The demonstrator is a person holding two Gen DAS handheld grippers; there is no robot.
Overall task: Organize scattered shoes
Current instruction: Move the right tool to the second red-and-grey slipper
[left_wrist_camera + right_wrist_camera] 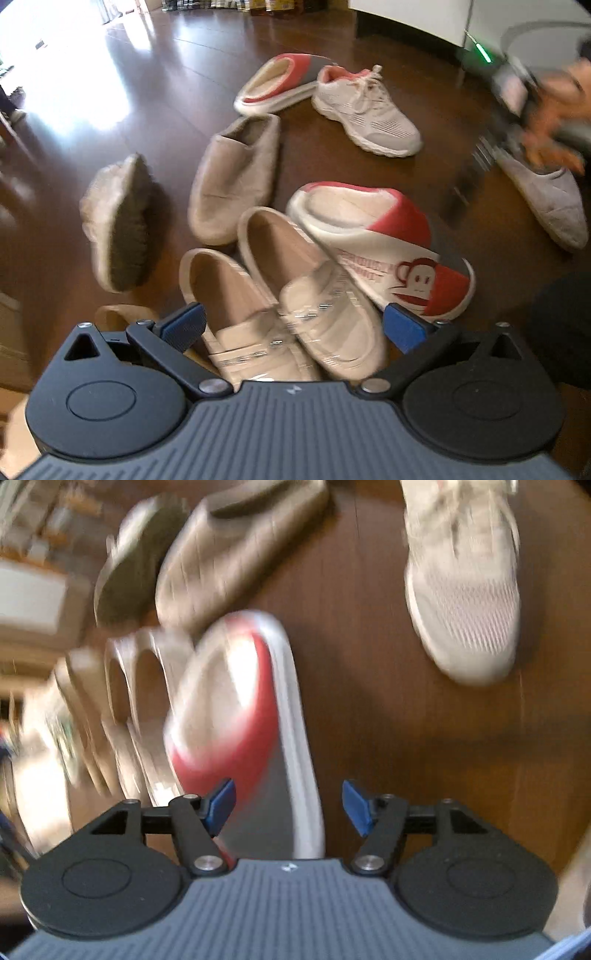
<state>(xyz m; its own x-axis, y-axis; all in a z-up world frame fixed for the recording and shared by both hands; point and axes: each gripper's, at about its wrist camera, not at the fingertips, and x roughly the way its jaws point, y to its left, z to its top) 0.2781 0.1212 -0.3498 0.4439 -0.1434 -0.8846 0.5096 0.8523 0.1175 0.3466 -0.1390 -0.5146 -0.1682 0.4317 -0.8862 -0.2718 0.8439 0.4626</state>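
Over the wooden floor, my left gripper gapes wide above two overlapped loafers; my right gripper, jaws apart and empty, risks snagging the red slipper.

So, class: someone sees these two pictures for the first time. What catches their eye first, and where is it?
Probably the red and white slipper with a monkey face, lying just ahead of the open left gripper and leaning on a pair of cream loafers. Its matching slipper sits farther back beside a white sneaker. In the blurred right wrist view, the open right gripper hovers over that same monkey slipper.
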